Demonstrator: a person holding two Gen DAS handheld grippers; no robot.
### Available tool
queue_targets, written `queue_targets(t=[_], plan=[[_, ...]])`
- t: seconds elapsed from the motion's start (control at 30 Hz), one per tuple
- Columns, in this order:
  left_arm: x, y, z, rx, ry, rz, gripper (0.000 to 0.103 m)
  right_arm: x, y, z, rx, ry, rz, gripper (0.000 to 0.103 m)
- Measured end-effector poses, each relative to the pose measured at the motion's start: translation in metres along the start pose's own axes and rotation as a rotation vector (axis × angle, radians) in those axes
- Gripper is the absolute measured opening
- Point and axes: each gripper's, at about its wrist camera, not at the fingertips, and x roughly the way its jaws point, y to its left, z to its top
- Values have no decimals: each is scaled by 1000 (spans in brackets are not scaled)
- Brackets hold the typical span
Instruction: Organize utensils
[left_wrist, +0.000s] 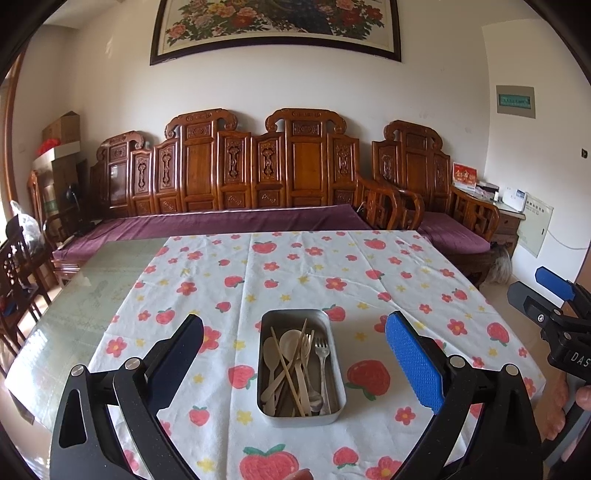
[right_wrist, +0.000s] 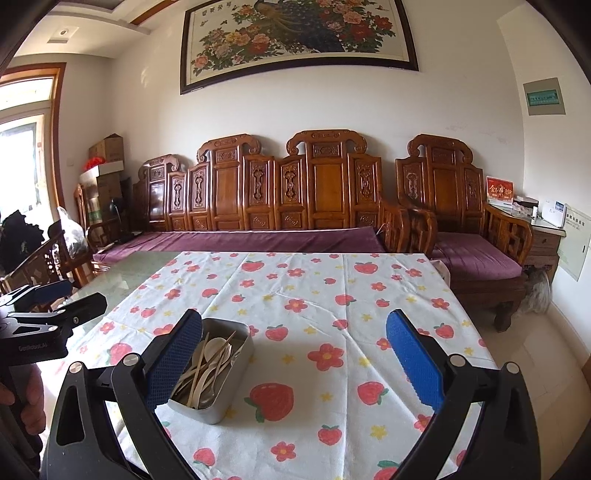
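Note:
A rectangular metal tin (left_wrist: 334, 380) stands on the strawberry-print tablecloth (left_wrist: 295, 273). It holds several utensils: pale spoons (left_wrist: 290, 343), a metal fork (left_wrist: 322, 350) and wooden chopsticks (left_wrist: 286, 369). My left gripper (left_wrist: 295, 365) is open and empty, held above the table with the tin between its fingers in view. My right gripper (right_wrist: 295, 365) is open and empty, to the right of the tin (right_wrist: 236, 384), whose left part is hidden behind the left finger (right_wrist: 173, 365). The right gripper also shows at the right edge of the left wrist view (left_wrist: 550, 299).
The cloth covers the right part of a glass-topped table (left_wrist: 85, 291). A carved wooden bench with purple cushions (left_wrist: 229, 221) runs behind the table. Wooden chairs (left_wrist: 18, 273) stand at the left. The left gripper body (right_wrist: 40, 325) shows at the left of the right wrist view.

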Motion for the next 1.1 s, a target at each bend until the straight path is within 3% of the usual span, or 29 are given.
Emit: queue_targets(t=[1.1], plan=[[-3, -2, 2, -2, -4, -4, 95, 1, 1, -3, -1, -1, 1, 100]])
